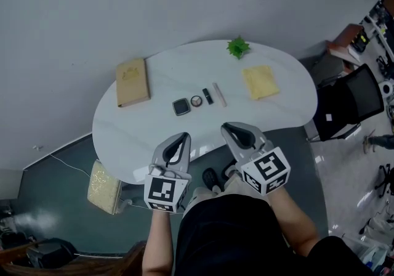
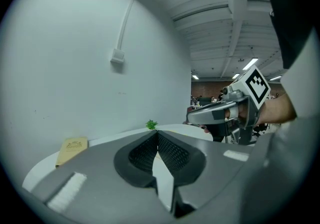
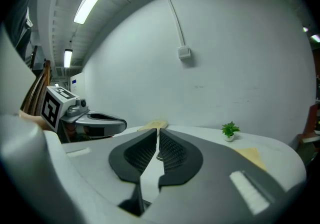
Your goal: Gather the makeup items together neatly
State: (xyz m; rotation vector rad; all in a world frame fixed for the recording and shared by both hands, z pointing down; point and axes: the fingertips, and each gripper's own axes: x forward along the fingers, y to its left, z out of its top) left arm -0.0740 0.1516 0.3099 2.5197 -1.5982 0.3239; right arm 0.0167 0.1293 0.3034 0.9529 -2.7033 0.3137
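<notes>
Head view: shows black tube and slim white stick lying lengthwise away, beside dark square compact; left gripper, right gripper closed, empty.

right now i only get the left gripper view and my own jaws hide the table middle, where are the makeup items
observer: In the head view they lie in a short row at the middle of the table, a little way beyond your left gripper.
operator: what are they, left to right
observer: A square compact, a round compact, a short black tube, then a slim pale stick.
operator: anything on the right side to watch for
observer: A yellow cloth lies flat to the right of the row, apart from it.
</notes>
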